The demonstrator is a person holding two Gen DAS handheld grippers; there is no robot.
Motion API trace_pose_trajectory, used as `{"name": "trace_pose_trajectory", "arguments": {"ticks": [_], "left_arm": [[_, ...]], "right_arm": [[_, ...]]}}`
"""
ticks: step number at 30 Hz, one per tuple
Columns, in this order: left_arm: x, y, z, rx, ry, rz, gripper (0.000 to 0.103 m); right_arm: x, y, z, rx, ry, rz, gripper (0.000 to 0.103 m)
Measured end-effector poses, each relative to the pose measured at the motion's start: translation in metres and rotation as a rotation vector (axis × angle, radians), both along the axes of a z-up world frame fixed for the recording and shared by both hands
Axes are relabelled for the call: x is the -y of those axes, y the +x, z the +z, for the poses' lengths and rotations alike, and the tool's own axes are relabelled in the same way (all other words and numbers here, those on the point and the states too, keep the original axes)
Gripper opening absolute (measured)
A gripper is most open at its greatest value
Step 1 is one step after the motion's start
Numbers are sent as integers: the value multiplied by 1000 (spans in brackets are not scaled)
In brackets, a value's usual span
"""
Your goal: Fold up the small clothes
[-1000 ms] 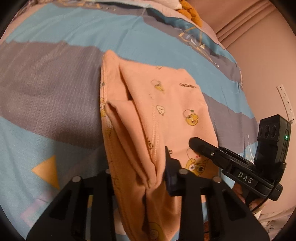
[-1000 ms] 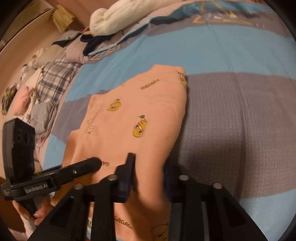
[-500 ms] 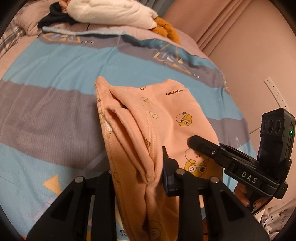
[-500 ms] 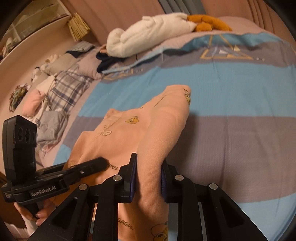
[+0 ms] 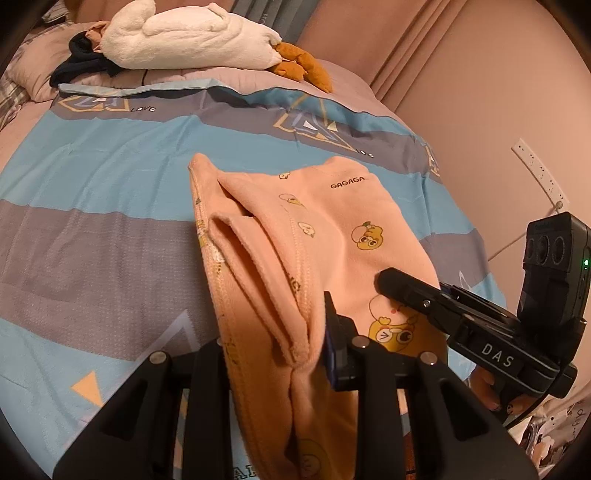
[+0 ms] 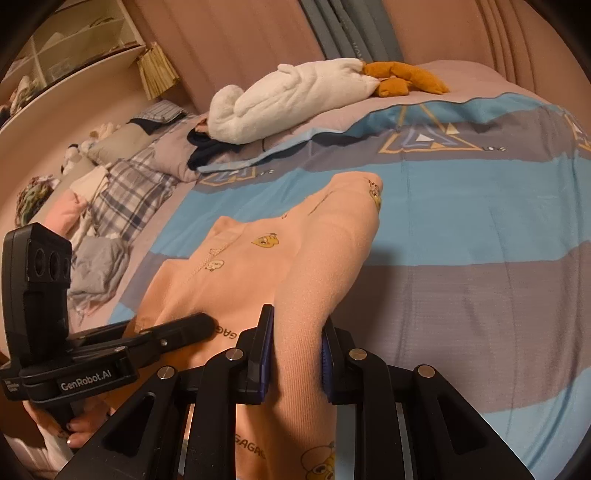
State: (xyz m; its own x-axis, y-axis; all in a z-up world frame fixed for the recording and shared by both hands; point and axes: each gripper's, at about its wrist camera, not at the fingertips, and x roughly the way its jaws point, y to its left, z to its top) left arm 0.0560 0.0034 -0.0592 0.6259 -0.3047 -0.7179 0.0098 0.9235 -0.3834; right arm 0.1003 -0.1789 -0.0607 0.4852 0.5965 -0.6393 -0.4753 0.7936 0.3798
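Observation:
A small peach garment with yellow duck prints (image 5: 332, 229) hangs stretched between my two grippers above the striped bed cover (image 5: 92, 221). My left gripper (image 5: 295, 347) is shut on its bunched left edge. My right gripper (image 6: 295, 350) is shut on the right edge of the garment (image 6: 258, 266). Each gripper shows in the other's view: the right one (image 5: 461, 314) at the right of the left wrist view, the left one (image 6: 110, 354) at the lower left of the right wrist view. The garment's far end droops toward the cover.
A white plush toy with orange feet (image 5: 192, 37) lies at the head of the bed. Pillows and a pile of clothes (image 6: 99, 229) lie along the bed's left side. Curtains (image 6: 332, 29) and a wall (image 5: 498, 92) close in behind and to the right.
Both grippers have lifted and tilted up with the garment. Its near part now hangs in the air instead of lying flat on the cover.

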Motion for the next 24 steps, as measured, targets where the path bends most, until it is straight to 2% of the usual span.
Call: {"name": "trace_pose_trajectory", "arguments": {"ticks": [10,18,24], "left_arm": [[20,13,-14,-23,49,-14,26],[24,25,-36,-61,74,-5,26],[24,30,-60,-123,80,4,26]], "right_arm": [[16,6,-14,-34,1,-34,24],[17,13,-31,-80,11,-40,24],[12,16,-50,-124,-22,-40,24]]}}
